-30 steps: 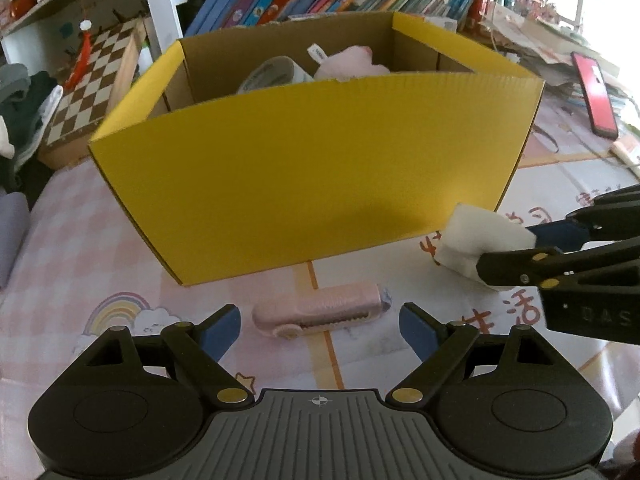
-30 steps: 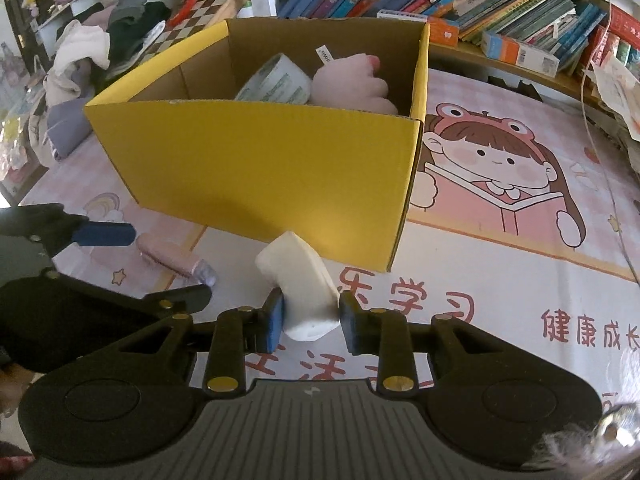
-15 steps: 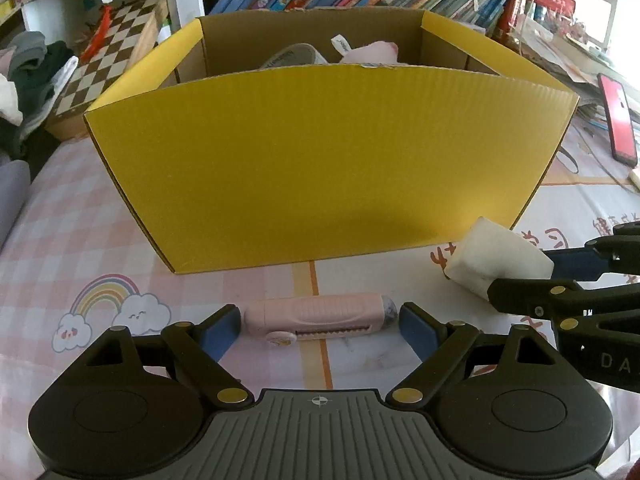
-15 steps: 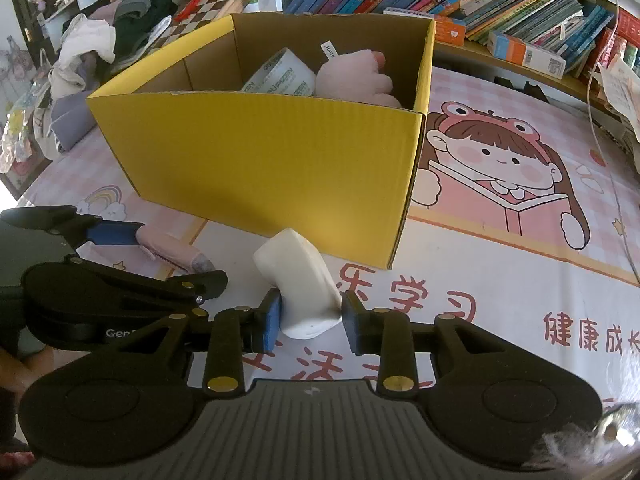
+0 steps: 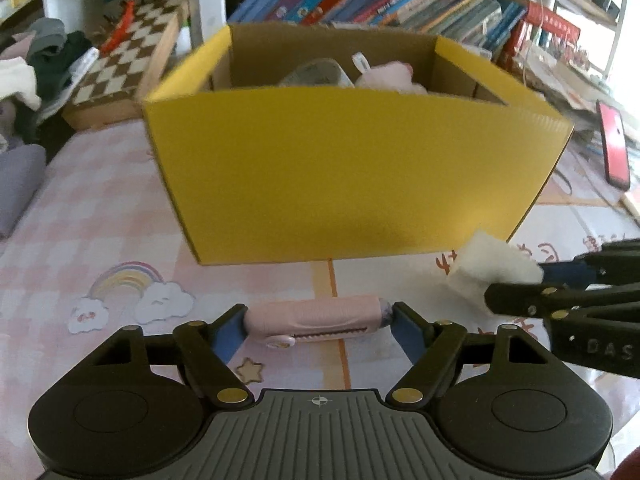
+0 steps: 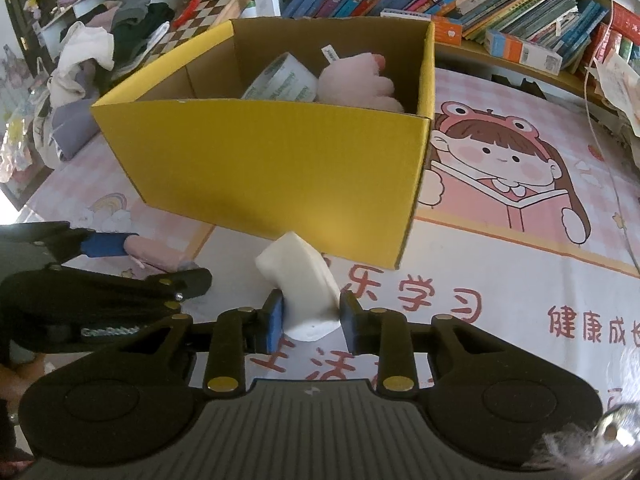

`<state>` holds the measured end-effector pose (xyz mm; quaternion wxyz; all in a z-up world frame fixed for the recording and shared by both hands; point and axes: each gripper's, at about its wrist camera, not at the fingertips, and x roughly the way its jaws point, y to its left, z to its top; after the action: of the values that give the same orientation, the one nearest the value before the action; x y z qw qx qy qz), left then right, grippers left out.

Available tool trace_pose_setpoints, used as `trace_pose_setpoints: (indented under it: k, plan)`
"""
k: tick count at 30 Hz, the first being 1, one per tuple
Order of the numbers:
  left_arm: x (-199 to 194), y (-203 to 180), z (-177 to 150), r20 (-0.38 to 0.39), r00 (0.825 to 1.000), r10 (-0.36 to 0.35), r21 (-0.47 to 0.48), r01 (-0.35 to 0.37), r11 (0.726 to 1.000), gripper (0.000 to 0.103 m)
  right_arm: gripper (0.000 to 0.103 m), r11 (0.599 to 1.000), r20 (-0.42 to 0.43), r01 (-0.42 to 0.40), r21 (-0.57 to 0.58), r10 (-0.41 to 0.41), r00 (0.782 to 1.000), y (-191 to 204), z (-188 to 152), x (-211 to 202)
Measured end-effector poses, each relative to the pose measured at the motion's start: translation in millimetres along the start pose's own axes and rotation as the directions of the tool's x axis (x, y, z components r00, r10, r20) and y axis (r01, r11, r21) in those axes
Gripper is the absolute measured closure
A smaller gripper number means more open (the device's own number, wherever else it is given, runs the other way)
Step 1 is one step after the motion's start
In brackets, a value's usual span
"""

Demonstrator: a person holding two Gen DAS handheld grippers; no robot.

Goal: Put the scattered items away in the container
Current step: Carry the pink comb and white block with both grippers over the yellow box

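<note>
Foam, soft white block, sits clenched in my right gripper just before the yellow cardboard box. My left gripper grasps the light, rigid pink plastic roller end to end on the desk; it may slip.

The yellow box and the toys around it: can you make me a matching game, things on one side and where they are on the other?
Things:
1. white foam block
2. pink roller
3. tape roll
4. red phone

Places:
A. inside the yellow box
B. between the left gripper fingers
C. to the right of the box, by the books
D. in the right gripper

Pairs: 1-D, 2-B, 3-A, 4-C
</note>
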<state>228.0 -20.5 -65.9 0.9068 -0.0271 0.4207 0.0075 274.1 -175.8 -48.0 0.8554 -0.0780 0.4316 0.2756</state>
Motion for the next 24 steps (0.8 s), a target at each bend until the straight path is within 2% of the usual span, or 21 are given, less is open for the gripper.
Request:
trace_pose_setpoints:
  k: [10,17,24]
  plan:
    - [-41,11,2,0.128,0.992,-0.008,0.028,0.004,1.000,0.024,0.077,0.999,0.038,-0.032,-0.035,0.034,0.999,26,0,-16]
    - [-74,9,8,0.250,0.968,-0.020,0.087,-0.002,0.996,0.024,0.077,0.998,0.137,-0.019,-0.064,0.028,0.990,44,5,-45]
    - [-98,11,19,0.346,0.938,-0.038,0.130,-0.007,0.992,0.024,0.077,0.997,0.242,0.004,-0.080,0.016,0.970,51,15,-70]
